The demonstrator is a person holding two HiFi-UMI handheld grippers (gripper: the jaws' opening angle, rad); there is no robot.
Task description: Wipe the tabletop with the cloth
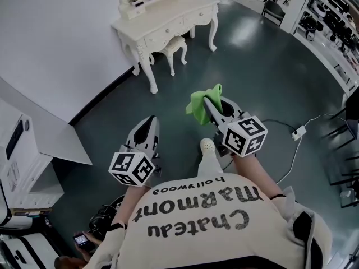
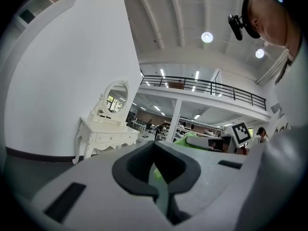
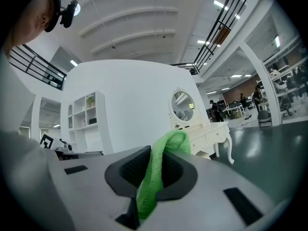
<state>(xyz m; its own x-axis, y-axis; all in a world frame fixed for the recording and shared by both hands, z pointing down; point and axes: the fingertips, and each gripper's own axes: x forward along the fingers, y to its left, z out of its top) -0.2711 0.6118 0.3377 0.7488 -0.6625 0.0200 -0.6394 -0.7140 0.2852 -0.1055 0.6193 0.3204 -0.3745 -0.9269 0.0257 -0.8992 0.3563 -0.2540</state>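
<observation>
Where the right gripper's (image 3: 150,173) jaws meet, the cloth (image 3: 167,146) (green) sits clamped.

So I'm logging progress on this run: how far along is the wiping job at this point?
Done: the green cloth is picked up and clamped in the right gripper.
In hand: the cloth hangs over the floor, apart from the white dressing table. The left gripper is shut on nothing.
Left: bring the cloth to the tabletop and do all the wiping. No cloth touches it yet.
</observation>
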